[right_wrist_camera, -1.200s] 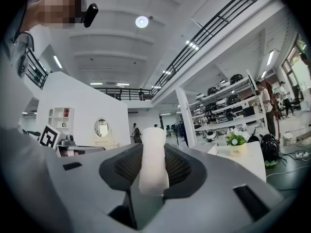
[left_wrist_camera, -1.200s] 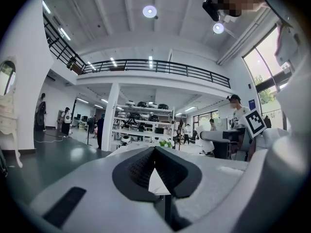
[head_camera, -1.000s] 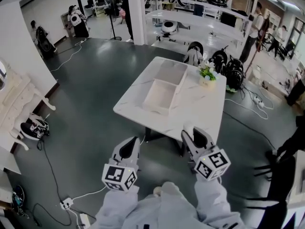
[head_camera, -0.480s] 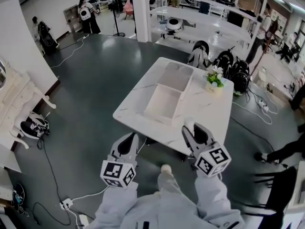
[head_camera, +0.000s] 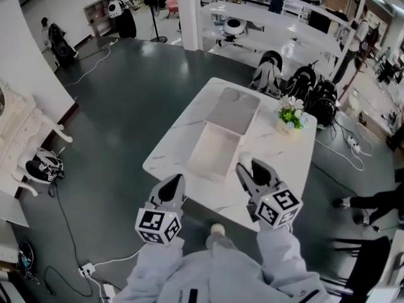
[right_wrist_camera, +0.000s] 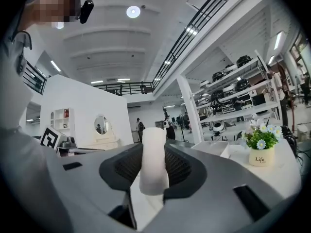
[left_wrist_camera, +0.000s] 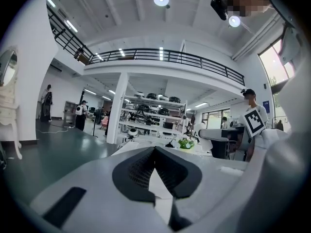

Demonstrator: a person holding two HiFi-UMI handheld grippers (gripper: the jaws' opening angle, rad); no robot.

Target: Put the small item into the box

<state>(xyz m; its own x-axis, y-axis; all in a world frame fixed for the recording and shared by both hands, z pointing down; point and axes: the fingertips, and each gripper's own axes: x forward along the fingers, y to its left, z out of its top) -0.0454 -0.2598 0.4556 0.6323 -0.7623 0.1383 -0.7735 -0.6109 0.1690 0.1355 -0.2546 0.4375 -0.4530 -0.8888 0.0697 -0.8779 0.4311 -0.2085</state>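
A small white cylinder (right_wrist_camera: 153, 158) stands upright between the pads of my right gripper (right_wrist_camera: 154, 152), which is shut on it. In the head view that right gripper (head_camera: 252, 166) hovers over the near edge of the white marble table (head_camera: 279, 163), with the white cylinder (head_camera: 245, 159) poking out at its tip. The open white box (head_camera: 213, 151) lies just ahead and to its left, its lid (head_camera: 235, 110) flat behind it. My left gripper (head_camera: 173, 183) is short of the table's near corner, its jaws together and empty; the left gripper (left_wrist_camera: 155, 149) holds nothing in its own view either.
A small pot of flowers (head_camera: 290, 118) stands at the table's far right, the same flower pot (right_wrist_camera: 261, 152) showing to the right in the right gripper view. Cables and a power strip (head_camera: 88, 269) lie on the dark floor. Shelving, bags and people are behind the table.
The table has drawn nearer and lower in the head view. Both grippers now reach its near edge. The right gripper has kept the white cylinder.
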